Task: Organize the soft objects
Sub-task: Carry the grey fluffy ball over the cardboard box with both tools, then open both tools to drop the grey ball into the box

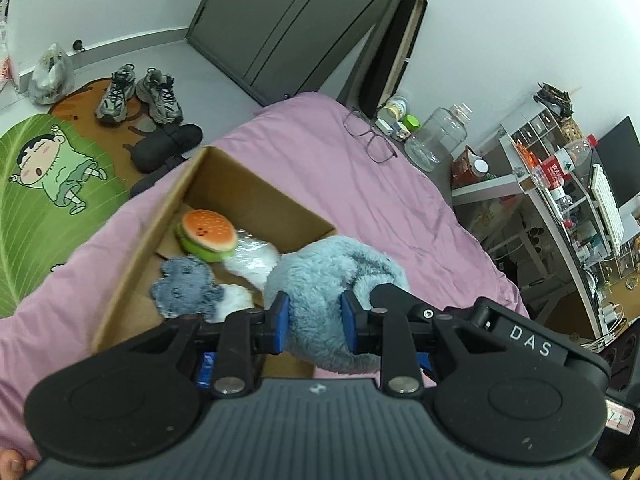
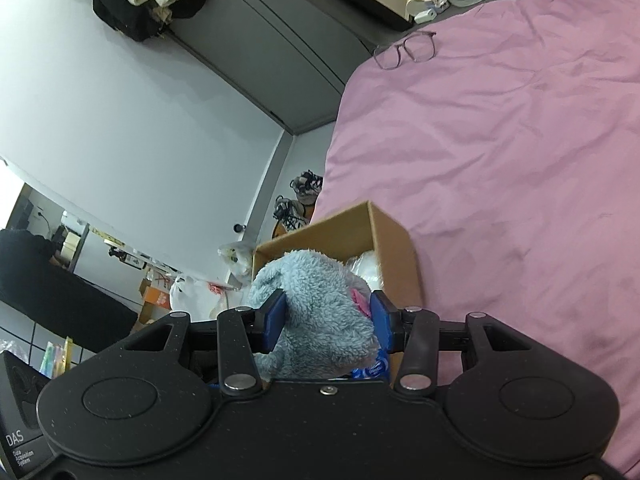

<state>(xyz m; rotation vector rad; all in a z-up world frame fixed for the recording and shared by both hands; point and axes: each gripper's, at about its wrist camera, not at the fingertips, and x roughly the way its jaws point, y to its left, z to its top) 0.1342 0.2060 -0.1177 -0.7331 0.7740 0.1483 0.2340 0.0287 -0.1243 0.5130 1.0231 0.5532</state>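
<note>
A light blue plush toy is held between both grippers above the near right corner of an open cardboard box on the pink bed. My left gripper is shut on one part of the plush. My right gripper is shut on another part of the same plush, with the box just beyond. Inside the box lie a hamburger plush, a small grey-blue plush and white soft items.
The pink bedsheet spreads to the right, with eyeglasses near its far edge. Sneakers and a cartoon mat lie on the floor at the left. A cluttered desk and shelves stand at the right.
</note>
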